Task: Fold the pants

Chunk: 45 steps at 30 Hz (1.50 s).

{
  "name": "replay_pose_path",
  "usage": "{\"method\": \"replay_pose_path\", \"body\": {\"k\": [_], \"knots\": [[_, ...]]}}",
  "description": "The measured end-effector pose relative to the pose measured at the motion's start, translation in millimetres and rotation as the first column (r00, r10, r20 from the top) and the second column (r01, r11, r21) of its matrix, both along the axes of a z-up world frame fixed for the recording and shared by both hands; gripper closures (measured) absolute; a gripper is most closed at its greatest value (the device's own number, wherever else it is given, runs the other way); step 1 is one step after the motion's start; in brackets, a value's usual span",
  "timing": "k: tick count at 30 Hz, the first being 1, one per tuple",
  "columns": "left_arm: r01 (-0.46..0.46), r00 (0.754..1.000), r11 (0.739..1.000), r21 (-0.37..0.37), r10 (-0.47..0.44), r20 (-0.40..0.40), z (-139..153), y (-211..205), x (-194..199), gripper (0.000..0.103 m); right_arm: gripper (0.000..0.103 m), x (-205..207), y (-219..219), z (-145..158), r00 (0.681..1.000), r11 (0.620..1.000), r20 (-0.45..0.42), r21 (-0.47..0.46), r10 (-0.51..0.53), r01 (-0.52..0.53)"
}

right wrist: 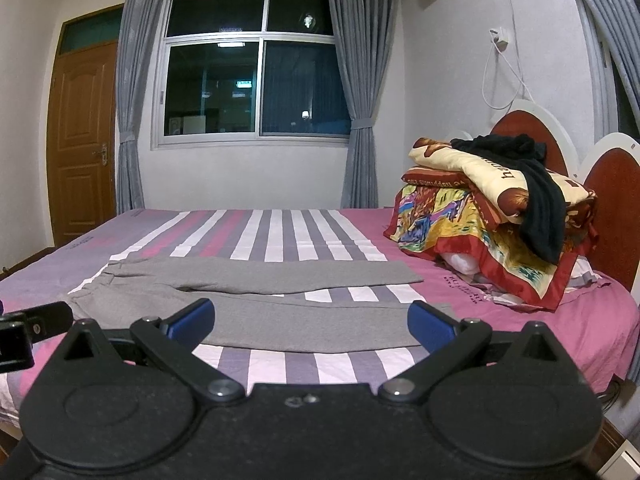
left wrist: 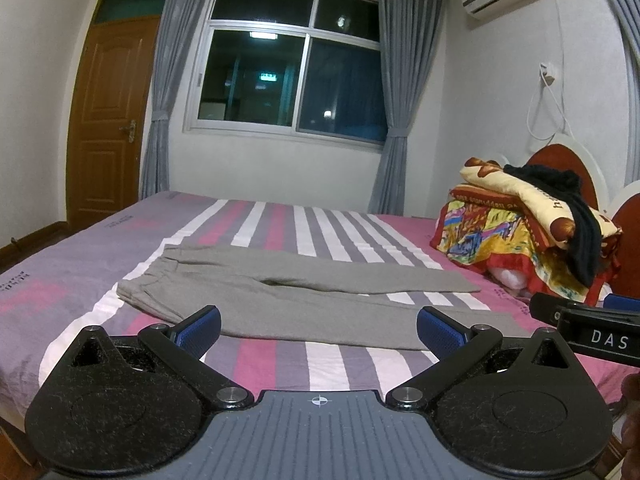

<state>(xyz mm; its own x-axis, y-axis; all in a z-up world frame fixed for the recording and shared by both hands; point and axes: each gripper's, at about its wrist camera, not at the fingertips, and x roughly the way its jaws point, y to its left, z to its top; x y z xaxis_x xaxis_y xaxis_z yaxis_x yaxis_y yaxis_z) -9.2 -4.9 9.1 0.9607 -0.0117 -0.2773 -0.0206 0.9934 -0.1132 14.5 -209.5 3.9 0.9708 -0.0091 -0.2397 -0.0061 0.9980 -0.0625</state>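
Note:
Grey pants [left wrist: 288,296] lie flat on the striped bed [left wrist: 80,272], waistband at the left, two legs running right. They also show in the right wrist view [right wrist: 280,300]. My left gripper [left wrist: 319,330] is open and empty, held above the bed's near edge in front of the near leg. My right gripper [right wrist: 311,322] is open and empty, in front of the near leg's right part. The right gripper's body shows at the right edge of the left wrist view [left wrist: 592,330].
A pile of folded colourful quilts [left wrist: 520,224] with a black garment [left wrist: 576,216] on top sits at the headboard [right wrist: 612,208] on the right. A window with grey curtains [left wrist: 288,64] and a wooden door [left wrist: 108,120] stand behind the bed.

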Motion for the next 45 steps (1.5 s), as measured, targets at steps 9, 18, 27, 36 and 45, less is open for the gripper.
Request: {"method": "replay_pose_path", "body": {"k": [9, 18, 27, 36, 45], "knots": [[0.001, 1.000, 1.000, -0.002, -0.001, 0.000, 0.0, 0.3, -0.8, 0.000, 0.000, -0.6, -0.3, 0.5, 1.000, 1.000, 0.002, -0.001, -0.001, 0.001], [0.001, 1.000, 1.000, -0.003, -0.001, 0.001, 0.0, 0.4, -0.9, 0.000, 0.000, -1.2, -1.6, 0.8, 1.000, 1.000, 0.008, 0.004, -0.009, 0.009], [0.002, 1.000, 1.000, -0.005, -0.002, 0.001, 0.0, 0.6, -2.0, 0.000, 0.000, -1.2, -1.7, 0.4, 1.000, 1.000, 0.006, 0.005, -0.006, 0.006], [0.001, 1.000, 1.000, -0.003, -0.001, 0.000, -0.5, -0.4, -2.2, 0.000, 0.000, -1.4, -1.5, 0.3, 1.000, 1.000, 0.005, 0.004, -0.005, 0.005], [0.002, 1.000, 1.000, -0.002, -0.002, -0.001, -0.6, -0.2, -2.2, 0.000, 0.000, -1.8, -0.8, 0.6, 1.000, 1.000, 0.006, 0.002, -0.003, 0.003]]}}
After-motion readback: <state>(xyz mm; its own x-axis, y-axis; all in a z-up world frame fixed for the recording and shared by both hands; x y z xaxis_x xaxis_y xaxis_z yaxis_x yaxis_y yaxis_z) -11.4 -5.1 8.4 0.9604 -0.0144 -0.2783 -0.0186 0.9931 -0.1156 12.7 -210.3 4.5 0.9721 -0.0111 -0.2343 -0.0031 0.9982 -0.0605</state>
